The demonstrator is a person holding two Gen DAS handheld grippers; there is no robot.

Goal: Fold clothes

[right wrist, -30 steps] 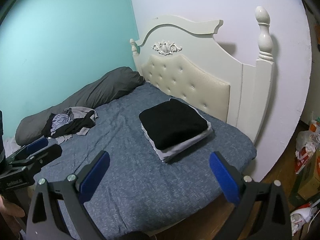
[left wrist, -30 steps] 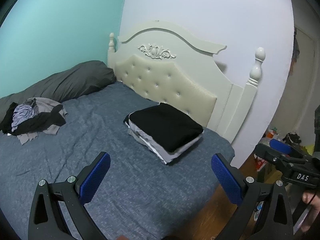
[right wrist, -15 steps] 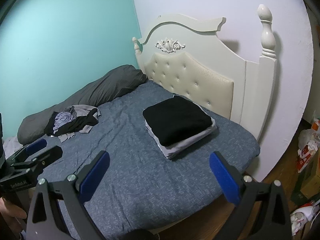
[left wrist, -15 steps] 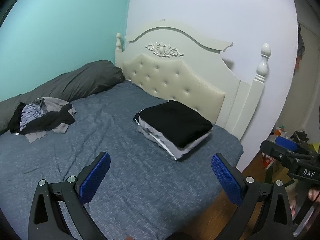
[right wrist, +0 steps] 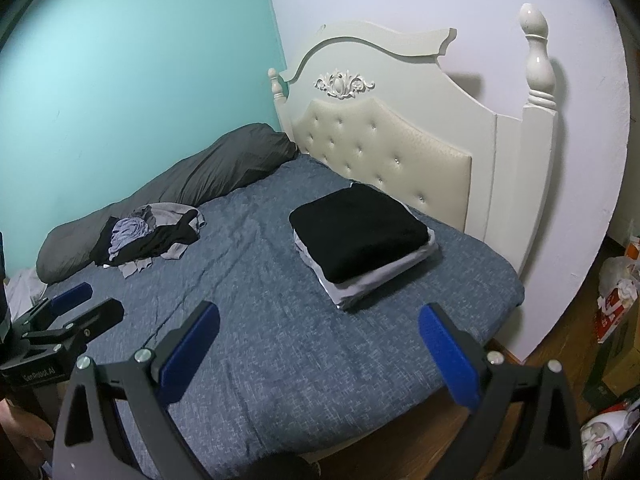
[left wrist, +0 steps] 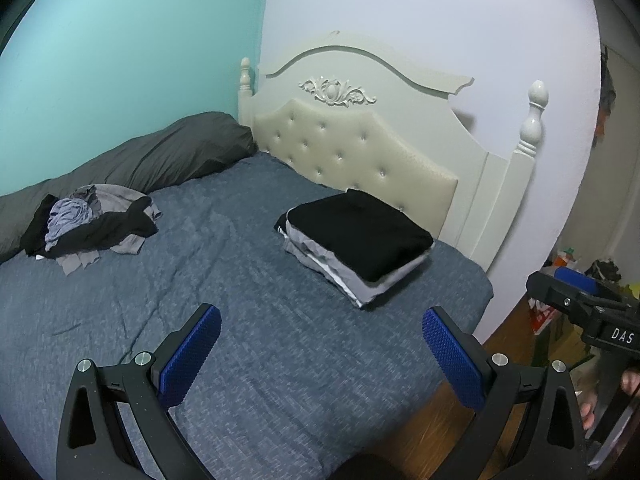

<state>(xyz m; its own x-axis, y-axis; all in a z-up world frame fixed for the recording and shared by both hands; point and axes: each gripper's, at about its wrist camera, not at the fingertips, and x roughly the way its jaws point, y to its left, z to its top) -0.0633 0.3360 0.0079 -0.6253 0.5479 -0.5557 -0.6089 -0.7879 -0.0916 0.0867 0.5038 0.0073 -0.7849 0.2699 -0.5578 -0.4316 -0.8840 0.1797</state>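
Note:
A neat stack of folded clothes [left wrist: 360, 246] [right wrist: 364, 236], black on top and grey and white beneath, sits near the headboard. A loose heap of unfolded black, grey and lilac clothes [left wrist: 90, 228] [right wrist: 150, 236] lies at the bed's left by the dark pillow. My left gripper [left wrist: 320, 354] hangs open over the bed's near edge, nothing between its blue pads. My right gripper [right wrist: 318, 354] is open too, well short of both piles. Each gripper shows at the side of the other's view, the right gripper [left wrist: 582, 300] and the left gripper [right wrist: 68, 312].
Blue-grey bedsheet [left wrist: 248, 320] covers the bed, with a cream tufted headboard [left wrist: 360, 152] and a post [right wrist: 538, 64] behind. A long dark pillow [right wrist: 208, 184] runs along the teal wall. Bags and clutter [right wrist: 616, 300] sit on the wooden floor at right.
Both grippers have drawn back and swung a little right, so the bed and both piles sit farther off and shifted in view. Both stay open and empty.

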